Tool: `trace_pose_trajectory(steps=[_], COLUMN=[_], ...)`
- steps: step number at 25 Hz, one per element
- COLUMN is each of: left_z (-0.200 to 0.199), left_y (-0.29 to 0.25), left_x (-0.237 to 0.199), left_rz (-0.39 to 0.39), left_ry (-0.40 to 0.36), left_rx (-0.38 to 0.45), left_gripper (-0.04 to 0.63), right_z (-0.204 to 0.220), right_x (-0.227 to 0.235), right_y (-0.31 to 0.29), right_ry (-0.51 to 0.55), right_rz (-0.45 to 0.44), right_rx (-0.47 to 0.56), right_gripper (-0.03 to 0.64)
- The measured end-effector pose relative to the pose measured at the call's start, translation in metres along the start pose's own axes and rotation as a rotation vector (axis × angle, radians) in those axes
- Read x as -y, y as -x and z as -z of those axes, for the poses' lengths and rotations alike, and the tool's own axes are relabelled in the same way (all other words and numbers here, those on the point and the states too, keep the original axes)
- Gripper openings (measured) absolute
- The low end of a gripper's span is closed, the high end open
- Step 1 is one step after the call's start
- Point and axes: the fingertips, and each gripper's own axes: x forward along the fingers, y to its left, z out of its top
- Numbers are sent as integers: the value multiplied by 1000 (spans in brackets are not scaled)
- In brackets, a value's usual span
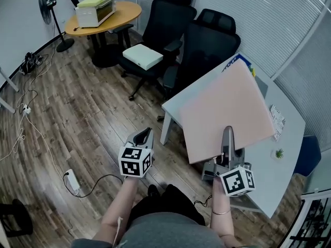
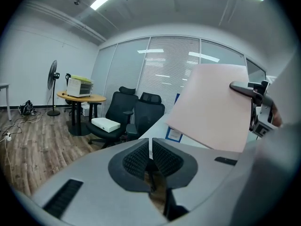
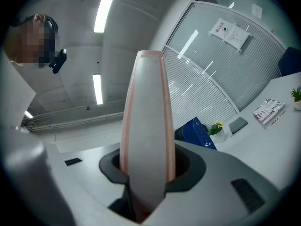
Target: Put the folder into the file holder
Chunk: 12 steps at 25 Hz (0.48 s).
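Note:
A large pink folder (image 1: 227, 107) stands tilted above the white table (image 1: 292, 138), and my right gripper (image 1: 227, 133) is shut on its near edge. In the right gripper view the folder (image 3: 146, 117) rises edge-on between the jaws of my right gripper (image 3: 146, 171). A blue file holder (image 1: 239, 61) peeks out behind the folder's far corner and appears as the blue file holder (image 3: 194, 132) beside a small flowerpot. My left gripper (image 1: 145, 134) hangs over the wooden floor to the left of the table, shut and empty. The left gripper view shows the left gripper (image 2: 150, 150) with pads together and the folder (image 2: 211, 109) ahead at right.
Two black office chairs (image 1: 207, 40) stand at the table's far side, one bearing a white box (image 1: 143, 56). A round wooden table with a printer (image 1: 95, 9) and a fan (image 1: 49, 6) are at the back left. A booklet (image 1: 277, 119) and a tiny plant (image 1: 279, 153) lie on the white table. Cables and a power adapter (image 1: 72, 180) trail on the floor.

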Motion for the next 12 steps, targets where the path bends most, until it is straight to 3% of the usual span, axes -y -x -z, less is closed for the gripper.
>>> trace_pose_trajectory(steps=[12], left_z=[-32], left_y=[-89], left_x=[-5], left_rz=[52], left_ry=[-39], left_rx=[-20], left_gripper=[35], right_z=[-35], right_x=[30], right_y=[-53], right_ry=[16], right_rz=[36], right_rx=[112], right_gripper=[158])
